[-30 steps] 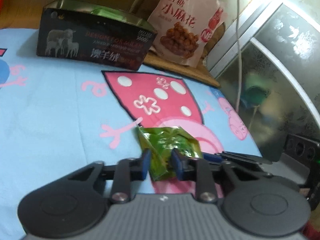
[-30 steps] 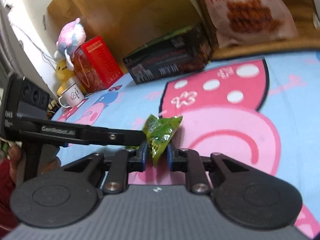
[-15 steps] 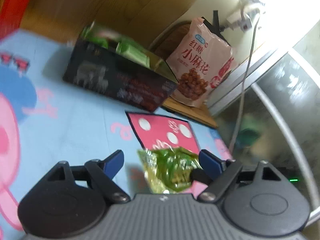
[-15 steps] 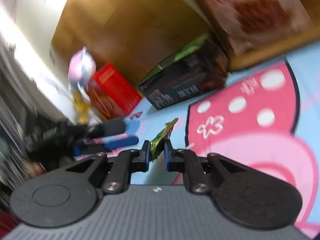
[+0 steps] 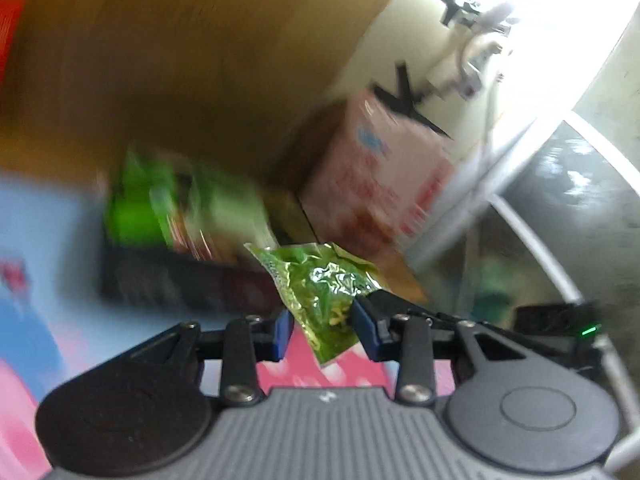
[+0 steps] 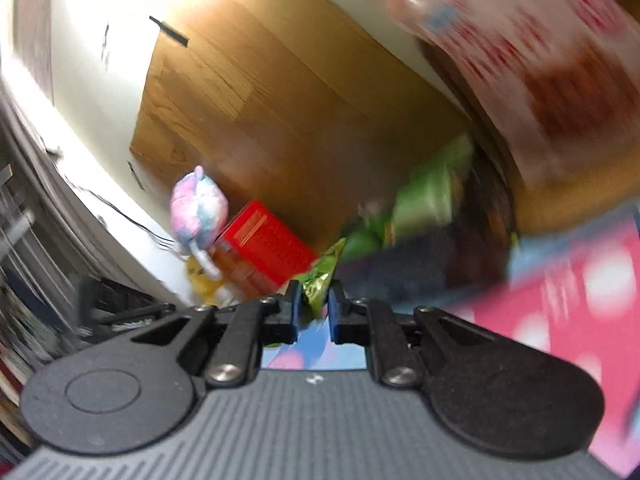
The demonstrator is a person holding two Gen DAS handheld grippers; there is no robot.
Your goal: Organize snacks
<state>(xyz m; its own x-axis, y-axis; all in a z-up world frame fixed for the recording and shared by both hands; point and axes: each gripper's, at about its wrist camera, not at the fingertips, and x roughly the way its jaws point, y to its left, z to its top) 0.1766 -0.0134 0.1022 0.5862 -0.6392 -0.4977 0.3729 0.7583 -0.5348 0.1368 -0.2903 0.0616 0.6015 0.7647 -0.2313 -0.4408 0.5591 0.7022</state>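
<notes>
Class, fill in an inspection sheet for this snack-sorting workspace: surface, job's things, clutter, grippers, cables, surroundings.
Surface: blue and pink cartoon-print cloth, blurred.
Job's things: small crinkled green foil snack packet, held in the air; dark rectangular box with green packs inside; large pink snack bag standing behind it.
Clutter: red carton; pink-and-blue plush toy.
Grippers: right gripper shut on the packet; left gripper fingers flank the packet, contact cannot be told.
Cables: white cable on the right edge of the left view.
Surroundings: wooden panel; white wall.
</notes>
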